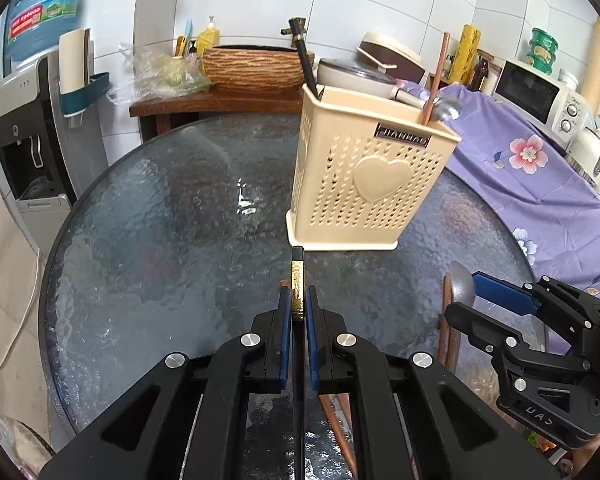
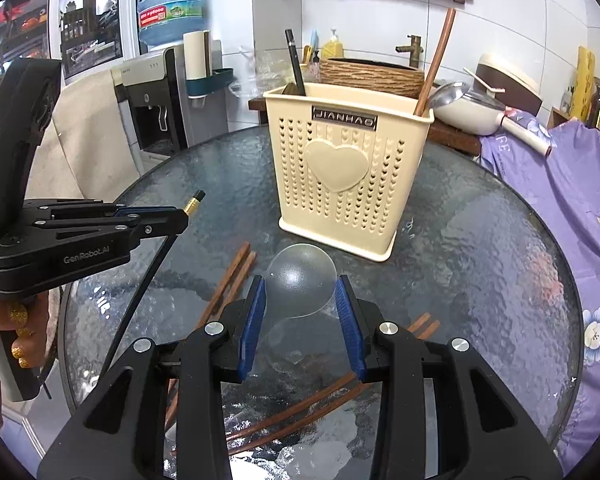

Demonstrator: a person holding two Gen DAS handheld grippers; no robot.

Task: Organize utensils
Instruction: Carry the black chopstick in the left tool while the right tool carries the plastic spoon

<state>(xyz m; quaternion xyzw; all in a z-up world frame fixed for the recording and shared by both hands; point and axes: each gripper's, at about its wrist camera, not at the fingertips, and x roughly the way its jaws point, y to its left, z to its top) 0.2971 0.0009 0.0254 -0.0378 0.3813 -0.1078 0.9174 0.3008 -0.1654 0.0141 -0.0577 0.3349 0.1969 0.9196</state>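
A beige perforated utensil holder [image 1: 364,184] [image 2: 344,176] stands on the round glass table [image 1: 160,220] [image 2: 480,264]. It holds a black chopstick [image 2: 296,64], a brown chopstick [image 2: 436,64] and a metal spoon [image 2: 448,94]. My left gripper [image 1: 299,300] [image 2: 180,216] is shut on a black chopstick with a gold band [image 1: 297,292], held above the table in front of the holder. My right gripper [image 2: 300,300] [image 1: 466,304] is open around the bowl of a metal spoon [image 2: 302,280] [image 1: 462,282] lying on the table. Brown chopsticks [image 2: 228,284] lie beside it.
More brown chopsticks [image 2: 312,404] lie under my right gripper. A purple flowered cloth [image 1: 540,184] [image 2: 572,200] covers the right side. A water dispenser [image 1: 24,140] stands left, with a wooden stand and basin [image 1: 252,68] behind the table.
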